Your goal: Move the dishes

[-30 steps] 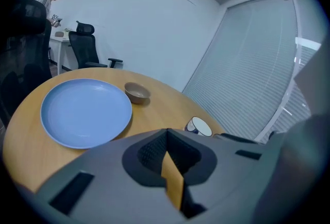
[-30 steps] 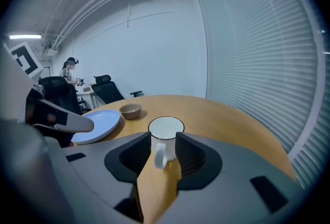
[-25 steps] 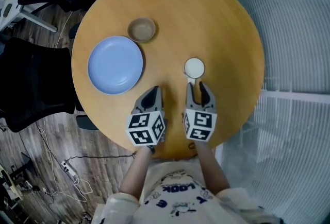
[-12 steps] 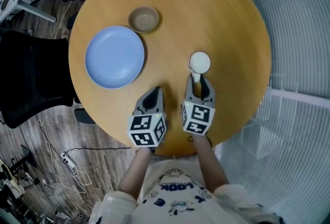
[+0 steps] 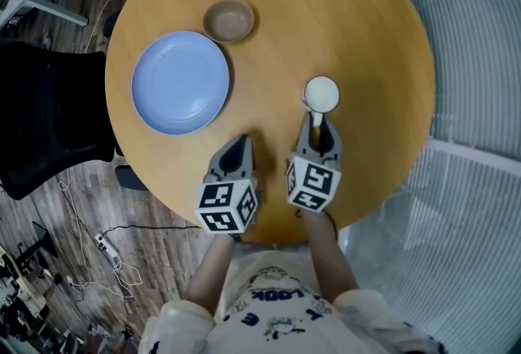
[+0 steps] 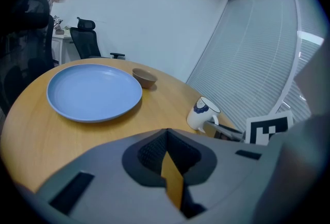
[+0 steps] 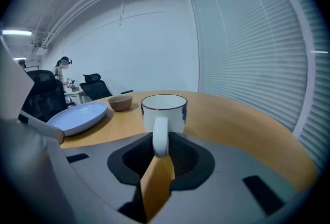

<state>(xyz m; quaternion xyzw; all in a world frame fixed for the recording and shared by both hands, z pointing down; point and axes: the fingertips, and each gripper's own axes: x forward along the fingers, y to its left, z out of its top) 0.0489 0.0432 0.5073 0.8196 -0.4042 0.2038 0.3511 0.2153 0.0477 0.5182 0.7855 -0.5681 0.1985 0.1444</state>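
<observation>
On the round wooden table (image 5: 350, 10) stand a white mug (image 5: 321, 93) with a blue rim, a blue plate (image 5: 180, 82) and a small brown bowl (image 5: 228, 20). My right gripper (image 5: 317, 120) reaches the mug from the near side. Its jaws have just been closing, and the mug's handle (image 7: 160, 138) now sits pinched between the pads. The mug (image 7: 165, 111) stands upright on the table. My left gripper (image 5: 238, 142) hovers beside it, near the plate's (image 6: 94, 91) front edge, shut and empty.
Black office chairs (image 5: 49, 116) stand left of the table, with cables (image 5: 98, 251) on the wooden floor. Window blinds (image 5: 480, 59) run along the right. The table's near edge lies just under both grippers.
The right gripper has moved forward onto the mug's handle, and its jaws have narrowed around it. The left gripper has sunk a little and stays shut.
</observation>
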